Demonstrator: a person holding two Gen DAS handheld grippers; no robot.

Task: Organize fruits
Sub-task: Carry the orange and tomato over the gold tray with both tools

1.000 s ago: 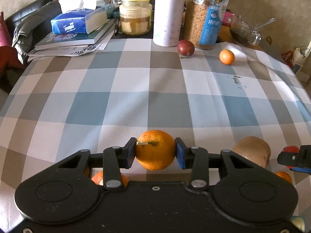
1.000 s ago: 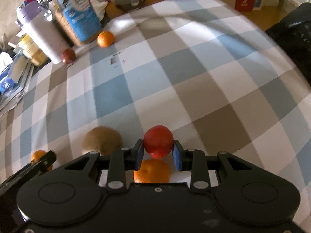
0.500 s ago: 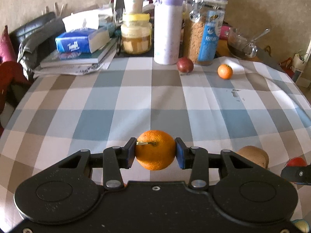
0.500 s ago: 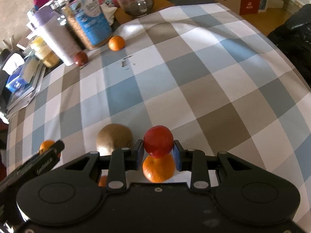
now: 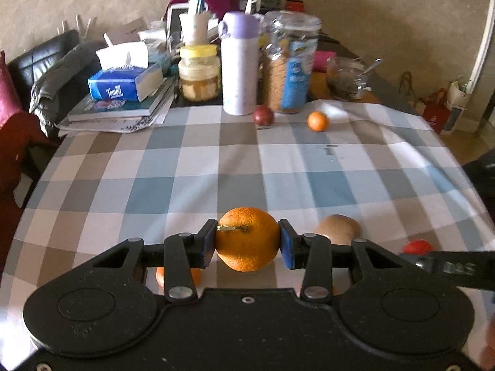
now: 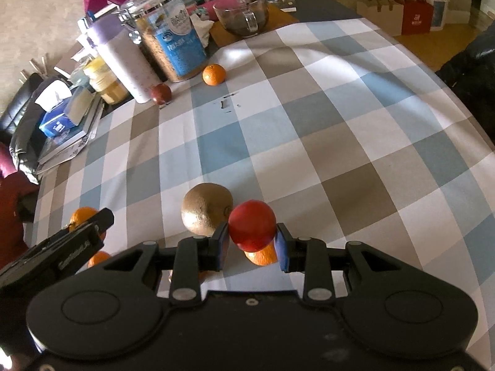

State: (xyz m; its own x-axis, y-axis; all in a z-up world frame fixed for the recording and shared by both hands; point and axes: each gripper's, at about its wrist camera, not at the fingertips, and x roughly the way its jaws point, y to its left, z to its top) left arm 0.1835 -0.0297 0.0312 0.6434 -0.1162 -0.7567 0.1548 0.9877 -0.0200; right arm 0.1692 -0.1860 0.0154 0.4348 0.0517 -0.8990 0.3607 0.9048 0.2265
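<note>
Checked tablecloth (image 5: 198, 167) sits further below now: orange (image 5: 247, 238) clamped in left gripper (image 5: 247, 244), red fruit (image 6: 252, 225) in right gripper (image 6: 251, 241), both lifted for relocation.

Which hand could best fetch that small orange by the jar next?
Neither yet: the left gripper is shut on an orange, the right gripper on a red fruit. Probably the right, once free: the small orange lies toward its side.
</note>
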